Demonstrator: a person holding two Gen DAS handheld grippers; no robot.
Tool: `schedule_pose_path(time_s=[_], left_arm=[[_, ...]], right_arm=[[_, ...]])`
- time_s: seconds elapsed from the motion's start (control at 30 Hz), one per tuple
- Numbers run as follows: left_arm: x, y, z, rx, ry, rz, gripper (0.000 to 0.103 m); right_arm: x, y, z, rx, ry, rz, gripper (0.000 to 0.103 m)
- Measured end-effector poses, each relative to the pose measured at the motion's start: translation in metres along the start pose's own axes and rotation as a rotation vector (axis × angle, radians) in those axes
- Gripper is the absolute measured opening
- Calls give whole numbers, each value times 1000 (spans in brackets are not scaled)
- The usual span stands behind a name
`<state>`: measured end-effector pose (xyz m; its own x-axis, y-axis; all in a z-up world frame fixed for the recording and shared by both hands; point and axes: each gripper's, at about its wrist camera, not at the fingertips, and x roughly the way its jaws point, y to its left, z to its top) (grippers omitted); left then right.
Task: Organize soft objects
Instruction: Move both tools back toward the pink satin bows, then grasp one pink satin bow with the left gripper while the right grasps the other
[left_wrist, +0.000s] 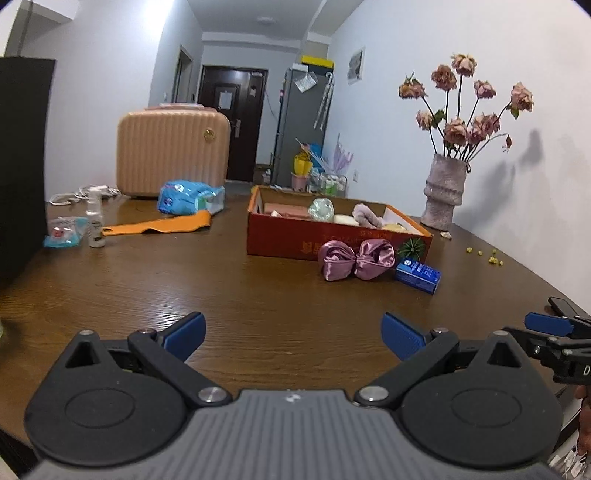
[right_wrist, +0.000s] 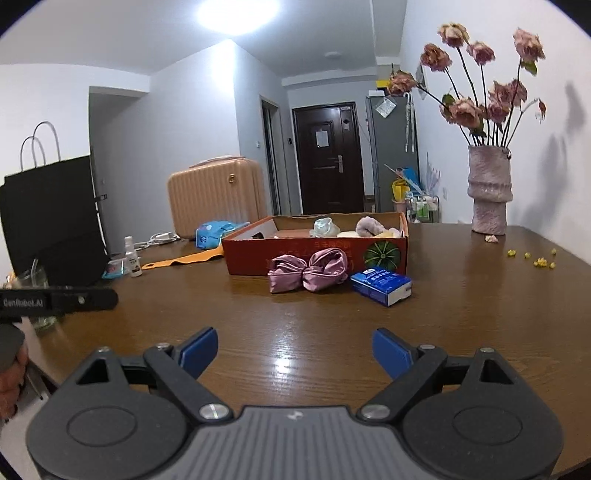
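Note:
A pink satin bow lies on the brown table just in front of a red cardboard box. The box holds several soft items, among them a mauve fuzzy cloth and a clear crinkled ball. A blue tissue pack lies right of the bow. My left gripper is open and empty, low over the near table. My right gripper is open and empty too, well short of the bow.
An orange cloth strip, a blue plastic pack, a small spray bottle and a peach suitcase stand left of the box. A vase of dried roses stands right. A black bag stands far left.

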<state>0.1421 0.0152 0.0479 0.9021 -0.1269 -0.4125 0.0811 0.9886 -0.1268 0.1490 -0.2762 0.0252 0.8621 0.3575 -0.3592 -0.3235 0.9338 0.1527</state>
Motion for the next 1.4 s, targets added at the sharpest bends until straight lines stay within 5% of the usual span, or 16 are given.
schedule_pose_path(time_s=[0.27,0.43,0.57,0.7,0.8,1.23,1.3,1.4], left_arm=[[82,-6,40,-47,59,-70,102],[157,-13,78,-80,69,-122,75],[219,-17,93,-107,113,-172,67],[259,-11,84,-137,209,-219,44],[272,-3,71,-154,288,-257,30],[272,0,62,-195,317,-302,20],[260,-3,63,-190,317,-311,18],[233,-8,55,-179,313,-311,18]], right_arm=[[71,-41,38,123,61,-25,60],[136,-57,76,104,51,-12,39],[194,-66,99,112,61,3,35],[245,-77,99,161,123,15,27],[264,-79,87,186,182,50,20],[267,-83,78,253,234,124,21],[259,-80,76,259,232,149,8],[236,-74,70,281,217,171,6]])
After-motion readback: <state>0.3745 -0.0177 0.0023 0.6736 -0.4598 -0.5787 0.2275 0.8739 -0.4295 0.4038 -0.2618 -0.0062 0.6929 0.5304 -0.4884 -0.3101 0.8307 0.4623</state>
